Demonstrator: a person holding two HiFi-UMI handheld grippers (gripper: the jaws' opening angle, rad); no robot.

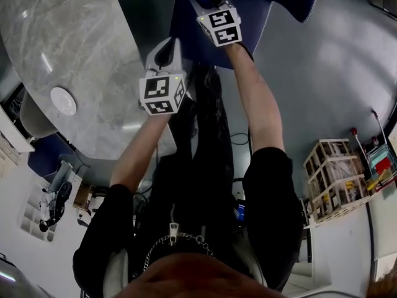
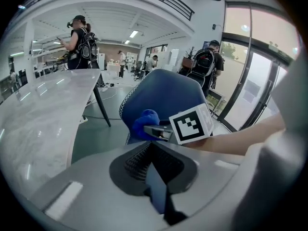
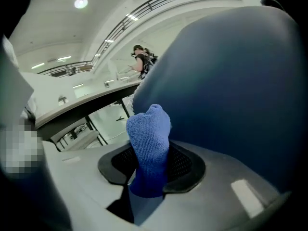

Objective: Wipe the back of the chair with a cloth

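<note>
While your right gripper (image 3: 147, 177) pinches a bunched, nubby blue cloth (image 3: 150, 134) by the smooth, rounded chair back (image 3: 231, 81), your left gripper (image 2: 156, 177) has its jaws closed together, empty.

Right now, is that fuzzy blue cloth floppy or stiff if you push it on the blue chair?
Probably floppy: the fuzzy blue cloth bunches into a soft wad in the right tool. Its looped weave looks grippy, so it likely drags rather than slides.
</note>
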